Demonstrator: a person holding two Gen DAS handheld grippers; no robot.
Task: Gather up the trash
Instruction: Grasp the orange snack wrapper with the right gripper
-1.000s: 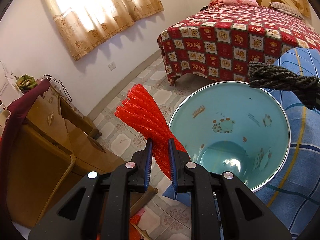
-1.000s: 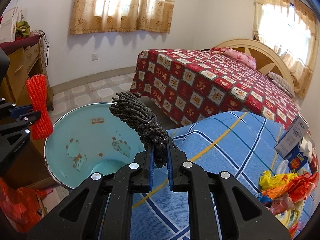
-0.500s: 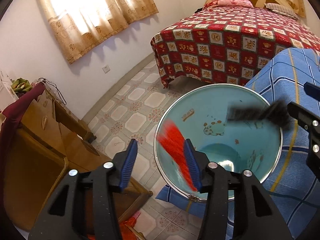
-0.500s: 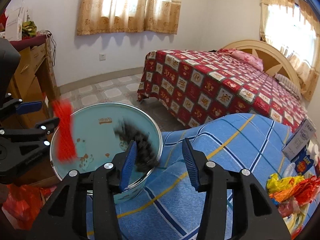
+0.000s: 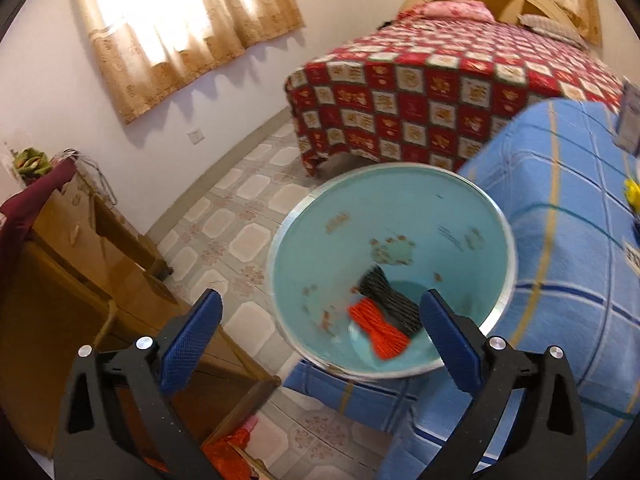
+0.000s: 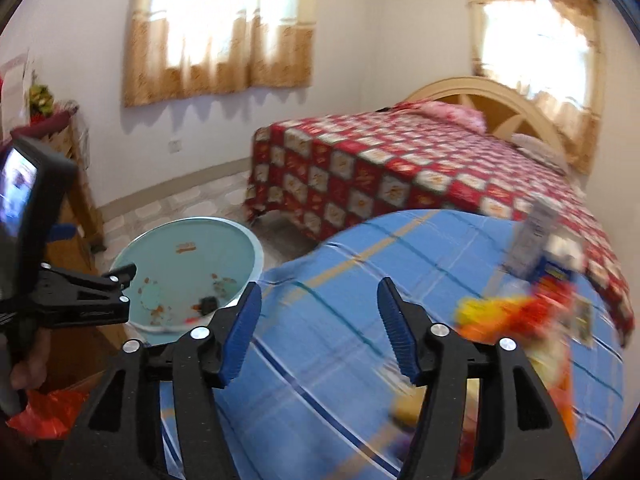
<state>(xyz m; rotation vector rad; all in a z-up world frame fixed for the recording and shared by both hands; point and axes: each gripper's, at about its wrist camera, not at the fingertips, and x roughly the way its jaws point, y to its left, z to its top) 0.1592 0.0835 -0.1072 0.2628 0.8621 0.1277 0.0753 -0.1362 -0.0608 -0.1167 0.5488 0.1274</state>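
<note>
A light blue bin (image 5: 400, 208) stands on the floor against the blue-checked bed. On its bottom lie a red foam net (image 5: 378, 332) and a dark foam net (image 5: 390, 298), side by side. My left gripper (image 5: 320, 328) hangs above the bin's near rim, its jaws opening wide with nothing between them. In the right wrist view the bin (image 6: 176, 240) is at the lower left. My right gripper (image 6: 318, 324) is over the blue blanket (image 6: 360, 264), jaws opening and empty. A blurred pile of yellow, orange and red wrappers (image 6: 516, 316) lies to its right.
A wooden desk (image 5: 60, 280) stands left of the bin, with a red bag (image 6: 44, 412) on the floor beside it. A red patterned bed (image 5: 440, 84) fills the back. A white carton (image 6: 536, 236) stands on the blue blanket by the wrappers.
Both grippers let go: the red net and the dark net dropped into the bin and lie on its bottom. The right gripper swung right, away from the bin toward the wrappers.
</note>
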